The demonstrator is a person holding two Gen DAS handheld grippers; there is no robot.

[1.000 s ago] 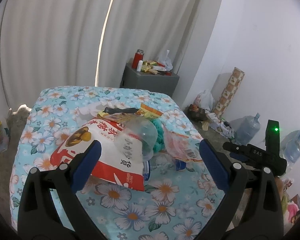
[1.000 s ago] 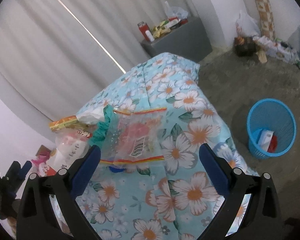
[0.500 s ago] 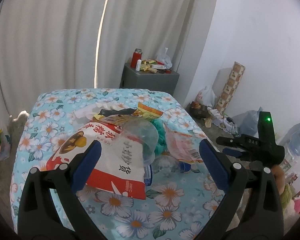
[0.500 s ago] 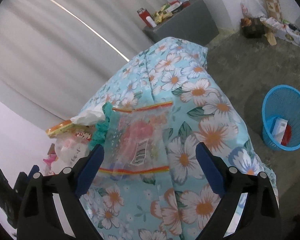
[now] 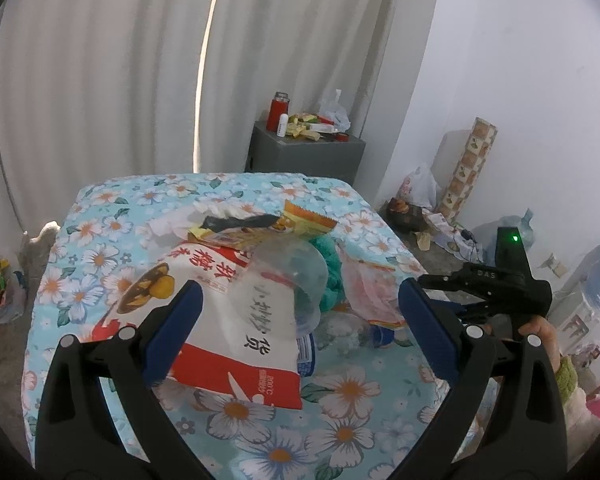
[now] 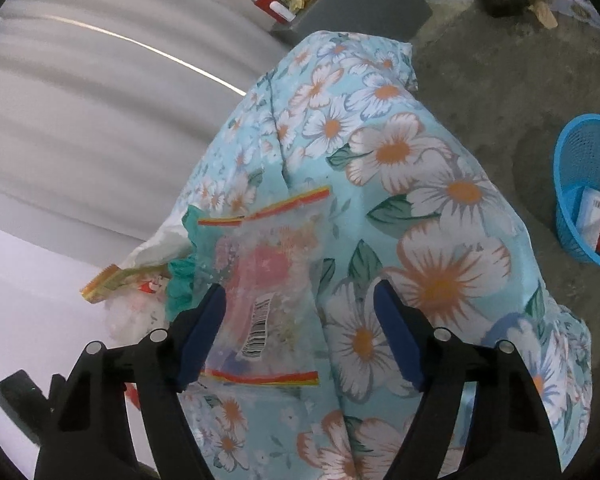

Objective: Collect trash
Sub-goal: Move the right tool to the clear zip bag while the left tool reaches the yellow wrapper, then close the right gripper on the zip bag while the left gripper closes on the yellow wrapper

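A clear zip bag [image 6: 268, 280] with red-and-yellow striped ends and a barcode label lies flat near the right edge of a table covered by a blue floral tablecloth [image 6: 440, 208]. The right gripper [image 6: 300, 336] hangs over the bag's near end, jaws closing, the bag partly between them; its blue pads do not press on it. Left of the bag lies the trash heap: a teal crumpled wrapper [image 6: 182, 280], an upturned clear plastic cup [image 5: 280, 292], a large red-and-white snack bag [image 5: 220, 336] and an orange-yellow wrapper [image 5: 304, 220]. The left gripper [image 5: 296, 334] stands wide open, empty, above the snack bag and cup near the table's front edge. On the floor past the table's right edge stands a blue mesh wastebasket [image 6: 580, 152] holding packaging. Behind the table's far edge stands a grey cabinet [image 5: 304, 152].
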